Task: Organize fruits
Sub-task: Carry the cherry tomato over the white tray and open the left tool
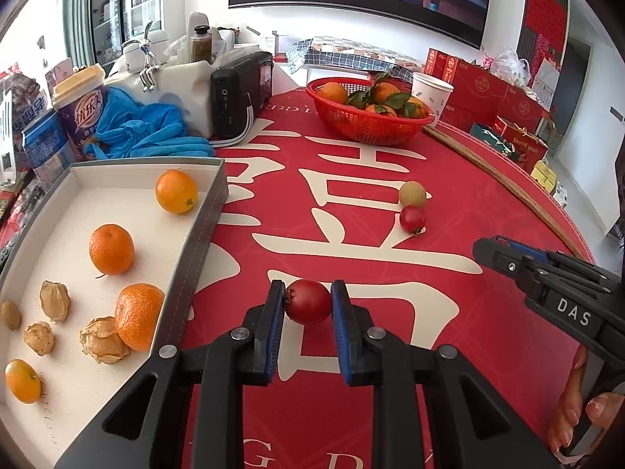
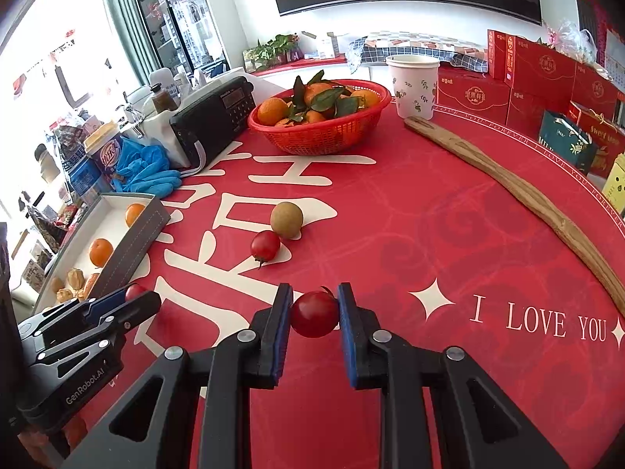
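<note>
While the left gripper (image 1: 308, 301) clamps one red tomato (image 1: 308, 301), the right gripper (image 2: 315, 312) clamps another tomato (image 2: 315, 314) (both red).

2 red tomatoes (image 1: 308, 301) (image 2: 314, 314) gripped; tray (image 1: 203, 226) holds oranges (image 1: 111, 249).

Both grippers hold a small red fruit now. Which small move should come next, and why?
Probably carry the left gripper with its red fruit leftward over the white tray wall. The tray lies just to its left and already holds the sorted fruits.
</note>
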`<state>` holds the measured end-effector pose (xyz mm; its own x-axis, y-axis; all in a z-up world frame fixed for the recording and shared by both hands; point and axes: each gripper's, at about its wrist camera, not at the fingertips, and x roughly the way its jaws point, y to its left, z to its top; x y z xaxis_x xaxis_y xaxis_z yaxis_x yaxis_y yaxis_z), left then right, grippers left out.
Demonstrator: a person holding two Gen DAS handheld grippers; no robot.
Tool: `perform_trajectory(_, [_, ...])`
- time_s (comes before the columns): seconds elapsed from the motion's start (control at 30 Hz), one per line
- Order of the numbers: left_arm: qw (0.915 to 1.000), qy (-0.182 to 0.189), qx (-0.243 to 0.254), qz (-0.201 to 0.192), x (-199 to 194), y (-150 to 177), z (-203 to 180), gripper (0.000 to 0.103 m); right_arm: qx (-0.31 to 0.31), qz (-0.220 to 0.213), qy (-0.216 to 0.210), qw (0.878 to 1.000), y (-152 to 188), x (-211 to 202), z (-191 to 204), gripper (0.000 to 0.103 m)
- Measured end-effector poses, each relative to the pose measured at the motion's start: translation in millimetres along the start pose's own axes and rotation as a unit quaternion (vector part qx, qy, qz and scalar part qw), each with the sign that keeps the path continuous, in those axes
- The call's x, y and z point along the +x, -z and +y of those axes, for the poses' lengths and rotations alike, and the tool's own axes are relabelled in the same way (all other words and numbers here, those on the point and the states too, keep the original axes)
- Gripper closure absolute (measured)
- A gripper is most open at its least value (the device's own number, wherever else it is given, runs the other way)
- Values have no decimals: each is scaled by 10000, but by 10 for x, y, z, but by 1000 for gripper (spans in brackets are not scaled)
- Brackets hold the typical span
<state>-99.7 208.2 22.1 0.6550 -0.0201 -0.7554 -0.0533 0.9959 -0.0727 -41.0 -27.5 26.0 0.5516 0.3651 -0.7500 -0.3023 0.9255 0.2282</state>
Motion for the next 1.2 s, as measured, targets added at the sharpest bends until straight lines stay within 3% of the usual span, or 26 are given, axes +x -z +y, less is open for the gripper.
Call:
perform_trajectory(0.53, [9983, -210, -261, -483, -264, -141, 224, 77, -138, -63, -99, 9998, -54, -43, 196, 79])
perform_trajectory(1.2, [9864, -790, -1305, -616, -481, -141, 1128, 77, -811, 30, -679, 9944, -445, 46, 1370, 79])
